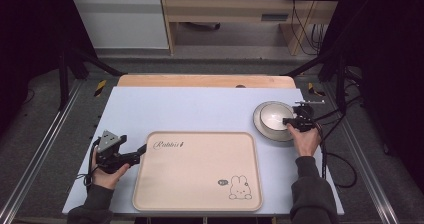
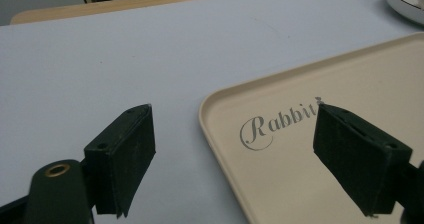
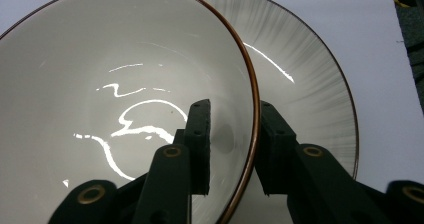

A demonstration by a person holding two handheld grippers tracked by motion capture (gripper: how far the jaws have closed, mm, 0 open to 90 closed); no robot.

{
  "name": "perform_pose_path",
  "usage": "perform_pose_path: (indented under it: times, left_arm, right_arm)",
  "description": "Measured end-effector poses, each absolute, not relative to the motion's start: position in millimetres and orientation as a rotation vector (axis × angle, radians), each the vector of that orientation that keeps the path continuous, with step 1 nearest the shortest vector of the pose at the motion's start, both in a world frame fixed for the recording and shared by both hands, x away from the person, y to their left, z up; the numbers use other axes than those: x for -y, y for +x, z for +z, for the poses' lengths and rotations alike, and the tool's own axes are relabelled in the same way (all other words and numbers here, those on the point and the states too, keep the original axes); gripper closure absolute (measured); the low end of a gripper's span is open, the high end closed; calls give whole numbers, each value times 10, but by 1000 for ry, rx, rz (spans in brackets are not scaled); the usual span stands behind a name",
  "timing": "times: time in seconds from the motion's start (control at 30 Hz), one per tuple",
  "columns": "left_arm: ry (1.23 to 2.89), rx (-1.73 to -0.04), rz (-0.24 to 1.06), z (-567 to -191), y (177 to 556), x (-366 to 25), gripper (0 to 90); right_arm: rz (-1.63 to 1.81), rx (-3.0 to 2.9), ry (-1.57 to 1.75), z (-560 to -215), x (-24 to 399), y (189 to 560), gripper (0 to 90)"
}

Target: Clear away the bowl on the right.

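A white bowl [image 1: 272,115] with a brown rim stands on a grey ribbed plate [image 1: 261,129] at the right of the table. My right gripper [image 1: 289,122] reaches it from the right. In the right gripper view the bowl [image 3: 125,59] has its rim between my right gripper's [image 3: 234,104] jaws, one inside the bowl and one outside over the plate [image 3: 310,84]. A narrow gap still shows at the inner pad. My left gripper [image 1: 143,151] is open at the left edge of the beige tray [image 1: 200,134]; in the left gripper view its jaws [image 2: 235,106] straddle the tray's corner [image 2: 215,104].
The beige tray, printed with "Rabbit" and a rabbit drawing, lies bare in the middle of the pale blue mat [image 1: 200,109]. A wooden table edge [image 1: 205,80] runs along the back. Cables [image 1: 345,169] trail off the right side.
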State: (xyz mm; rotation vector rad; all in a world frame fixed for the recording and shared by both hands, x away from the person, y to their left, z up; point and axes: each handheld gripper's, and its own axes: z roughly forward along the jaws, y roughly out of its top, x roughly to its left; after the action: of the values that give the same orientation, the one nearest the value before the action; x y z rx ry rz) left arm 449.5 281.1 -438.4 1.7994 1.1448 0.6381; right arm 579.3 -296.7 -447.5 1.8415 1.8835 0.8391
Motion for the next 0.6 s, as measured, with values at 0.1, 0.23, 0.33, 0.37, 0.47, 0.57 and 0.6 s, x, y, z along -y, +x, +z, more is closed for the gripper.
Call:
perform_pose_path:
  times: [0.1, 0.23, 0.33, 0.37, 0.47, 0.57, 0.6]
  left_arm:
    - [1797, -1147, 638, -4384, 4495, -2814, 166]
    - [1800, -1146, 637, -4386, 4497, -2813, 167]
    - [1801, -1147, 636, -4389, 4500, -2812, 167]
    - [1801, -1148, 636, -4390, 4500, -2813, 167]
    - [1802, -1148, 636, -4390, 4501, -2813, 167]
    - [1803, -1149, 636, -4390, 4501, -2813, 168]
    - [1803, -1150, 636, -4391, 4502, -2814, 168]
  right_arm:
    - [830, -1883, 1844, -4475, 2962, 5794, 748]
    - [843, -1871, 1864, -4473, 2967, 5799, 759]
    - [857, -1862, 1881, -4472, 2977, 5803, 768]
    - [859, -1858, 1890, -4469, 2977, 5804, 771]
    - [866, -1850, 1913, -4461, 2982, 5805, 778]
    - [879, -1840, 1917, -4466, 2989, 5808, 783]
    - [878, -1837, 1920, -4463, 2991, 5808, 788]
